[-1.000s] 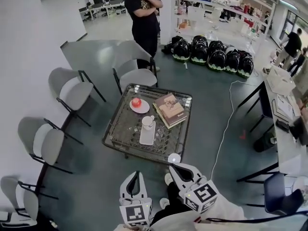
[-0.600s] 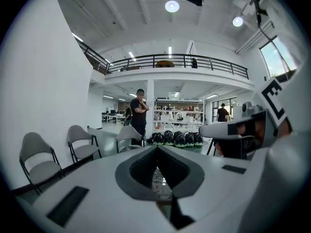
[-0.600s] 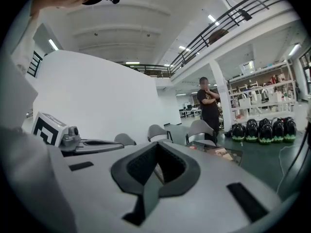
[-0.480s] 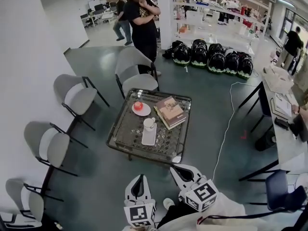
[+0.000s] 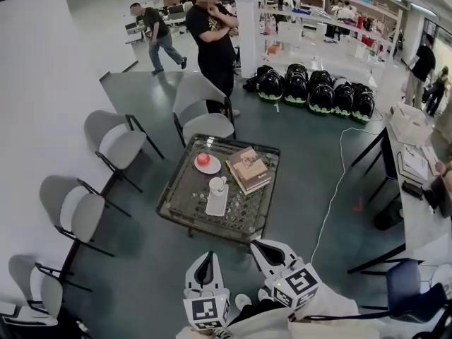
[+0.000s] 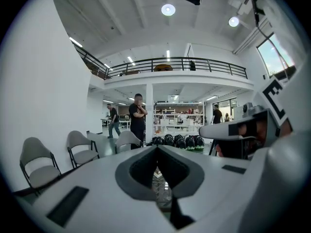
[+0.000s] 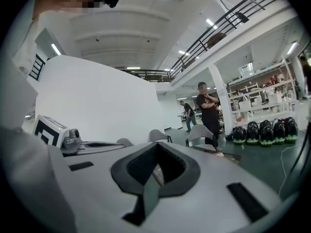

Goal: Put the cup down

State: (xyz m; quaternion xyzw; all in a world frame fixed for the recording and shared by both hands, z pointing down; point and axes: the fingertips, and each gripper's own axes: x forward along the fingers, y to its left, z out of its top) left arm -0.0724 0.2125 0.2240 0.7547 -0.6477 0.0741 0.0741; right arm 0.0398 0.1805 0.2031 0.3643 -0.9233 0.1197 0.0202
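Observation:
A white cup stands upright on a white oblong tray in the middle of the low glass table. Both grippers hang well short of the table's near edge, at the bottom of the head view. My left gripper is shut and holds nothing; in its own view the left gripper has its tips together, with a slice of the table beyond them. My right gripper is also shut and empty, and in its own view the right gripper shows its jaws meeting.
On the table lie a plate with a red apple and a stack of books. Grey chairs line the left; another chair stands behind the table, with a standing person beyond. A white cable crosses the floor at right.
The head view has drawn back, so the table looks smaller and farther. A person in the background has walked into view at upper left. Both grippers stay shut and empty.

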